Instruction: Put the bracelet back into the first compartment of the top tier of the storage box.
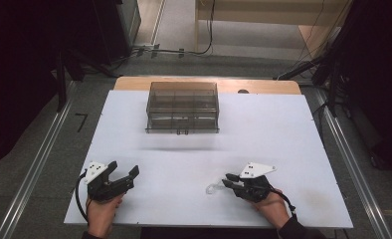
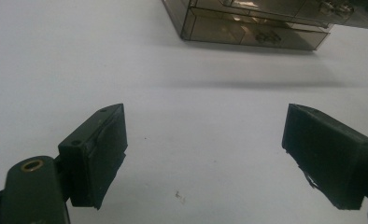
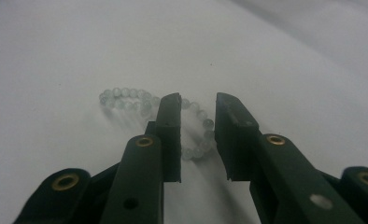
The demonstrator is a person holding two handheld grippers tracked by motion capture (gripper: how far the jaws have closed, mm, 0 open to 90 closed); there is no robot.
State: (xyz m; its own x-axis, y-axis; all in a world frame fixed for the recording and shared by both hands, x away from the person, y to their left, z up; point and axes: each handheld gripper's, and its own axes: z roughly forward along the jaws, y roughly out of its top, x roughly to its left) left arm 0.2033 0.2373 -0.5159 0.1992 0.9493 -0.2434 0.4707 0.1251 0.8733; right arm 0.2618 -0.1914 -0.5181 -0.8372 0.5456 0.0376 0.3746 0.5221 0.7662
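The left tool [image 1: 123,175] sits at the lower left, wide open and empty. The right tool [image 3: 197,107], lower right, is a little open over a bead bracelet [image 3: 126,99] lying on the white surface [image 1: 283,134], gripping nothing.

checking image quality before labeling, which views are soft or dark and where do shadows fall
High view: evenly lit white table, dark surroundings, a faint shadow in front of the smoky compartment box. Left gripper view: the box is fairly sharp, near fingers dark and soft. Right gripper view: dim and greyish, the pale bead bracelet is blurry, shadowed around the fingers.
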